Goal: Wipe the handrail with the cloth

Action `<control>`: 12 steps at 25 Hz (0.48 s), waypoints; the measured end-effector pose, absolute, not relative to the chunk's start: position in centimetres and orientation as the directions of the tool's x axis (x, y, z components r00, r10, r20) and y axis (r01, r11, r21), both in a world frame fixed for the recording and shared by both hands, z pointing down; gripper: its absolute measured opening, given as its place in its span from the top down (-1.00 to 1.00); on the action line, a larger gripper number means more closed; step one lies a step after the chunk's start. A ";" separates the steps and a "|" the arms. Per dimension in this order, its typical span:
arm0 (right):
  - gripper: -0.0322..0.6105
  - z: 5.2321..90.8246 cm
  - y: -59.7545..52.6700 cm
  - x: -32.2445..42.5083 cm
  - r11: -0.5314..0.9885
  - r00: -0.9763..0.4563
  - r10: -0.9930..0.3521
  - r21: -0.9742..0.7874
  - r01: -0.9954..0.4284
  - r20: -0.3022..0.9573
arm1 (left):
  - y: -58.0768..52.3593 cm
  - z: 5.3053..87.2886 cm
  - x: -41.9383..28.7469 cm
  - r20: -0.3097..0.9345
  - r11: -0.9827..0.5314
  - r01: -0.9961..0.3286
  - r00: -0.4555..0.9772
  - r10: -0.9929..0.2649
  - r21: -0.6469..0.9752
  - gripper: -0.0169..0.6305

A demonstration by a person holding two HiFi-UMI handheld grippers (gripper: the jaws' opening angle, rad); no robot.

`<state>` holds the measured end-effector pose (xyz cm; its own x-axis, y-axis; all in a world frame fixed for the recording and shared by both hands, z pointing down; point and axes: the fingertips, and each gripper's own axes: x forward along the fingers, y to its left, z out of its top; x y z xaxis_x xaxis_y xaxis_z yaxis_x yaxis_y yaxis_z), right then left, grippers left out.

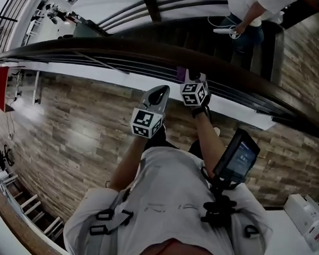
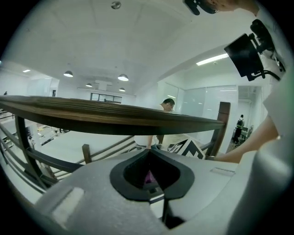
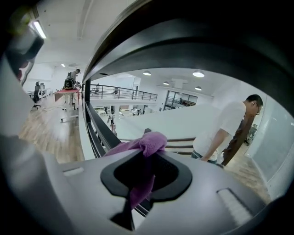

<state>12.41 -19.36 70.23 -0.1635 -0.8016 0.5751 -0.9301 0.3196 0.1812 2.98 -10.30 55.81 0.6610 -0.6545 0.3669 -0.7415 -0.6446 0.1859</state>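
Your right gripper [image 3: 149,153] is clenched on the cloth [image 3: 150,143], a soft, fleecy purple rag. It bunches into a rounded lump above the closed tips, and a limp tail hangs down through the dark opening behind them. In the head view your bare right forearm reaches straight forward. It carries the right gripper [image 1: 193,74] up against the handrail [image 1: 99,49], with the cloth [image 1: 180,73] showing as a small purple patch just left of the jaws.

Your left gripper [image 1: 160,90] sits nearer your body, just left of the right one and short of the rail. Its elbow is bent and its grey nose is tilted up. In its own view the left gripper [image 2: 149,153] has its jaws together. A tiny purple fleck shows in the recess, too small to identify.

The handrail [image 2: 115,118] is a broad, smooth band of dark wood, gently curved, passing above both tools. It arcs close overhead in the right gripper view [image 3: 193,46].

Beyond the rail a person [image 3: 225,128] in a white shirt stands bent forward.
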 end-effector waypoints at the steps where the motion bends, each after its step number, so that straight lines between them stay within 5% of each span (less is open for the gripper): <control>1: 0.72 70.2 -18.8 14.2 0.296 -0.141 -0.808 0.188 -0.936 0.572 | -10.0 55.9 4.7 0.369 -0.669 -0.720 0.682 -0.632 0.185 0.95; 12: 0.72 69.8 -10.7 37.1 0.011 0.129 -0.834 0.250 -0.968 0.537 | -3.8 56.9 23.9 0.352 -0.853 -0.470 0.856 -0.377 0.228 0.95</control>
